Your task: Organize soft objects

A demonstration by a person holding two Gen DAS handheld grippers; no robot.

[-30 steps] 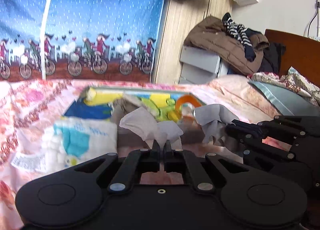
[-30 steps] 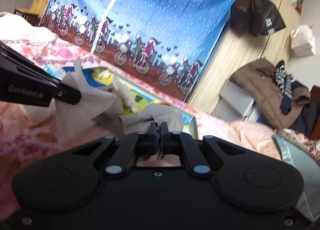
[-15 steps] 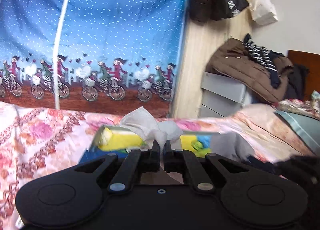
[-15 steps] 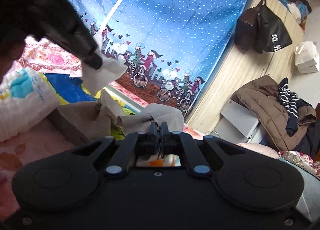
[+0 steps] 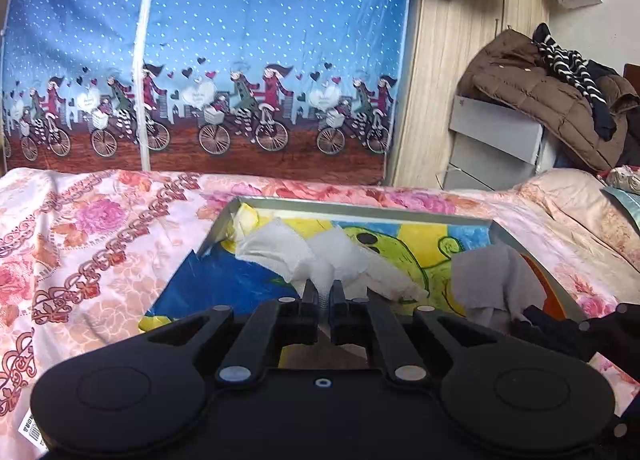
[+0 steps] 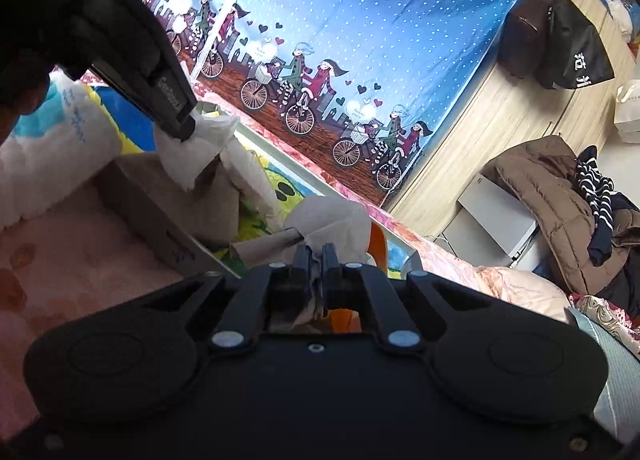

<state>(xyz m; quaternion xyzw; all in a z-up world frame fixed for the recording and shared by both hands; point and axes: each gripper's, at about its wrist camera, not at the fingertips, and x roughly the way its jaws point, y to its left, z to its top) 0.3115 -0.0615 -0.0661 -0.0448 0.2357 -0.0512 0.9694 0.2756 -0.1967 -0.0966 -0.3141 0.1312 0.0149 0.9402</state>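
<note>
My left gripper (image 5: 323, 287) is shut on a crumpled white tissue (image 5: 308, 256) and holds it over a shallow tray (image 5: 360, 207) with a colourful cartoon lining. In the right wrist view the left gripper (image 6: 182, 125) shows at upper left with the white tissue (image 6: 192, 151) hanging from it. My right gripper (image 6: 316, 256) is shut on a grey-beige cloth (image 6: 332, 219) at the tray's right side. That cloth also shows in the left wrist view (image 5: 496, 280), held by the right gripper (image 5: 532, 314). An orange band (image 6: 378, 244) lies behind the cloth.
The tray rests on a pink floral bedspread (image 5: 100, 244). A white and blue soft pack (image 6: 60, 139) lies left of the tray. A blue bicycle-print curtain (image 5: 240, 59) hangs behind. A brown jacket (image 5: 540, 91) sits on grey boxes at the right.
My left gripper has moved forward and tilted down over the tray with the white tissue. My right gripper has kept hold of the grey-beige cloth and shifted slightly closer to the tray.
</note>
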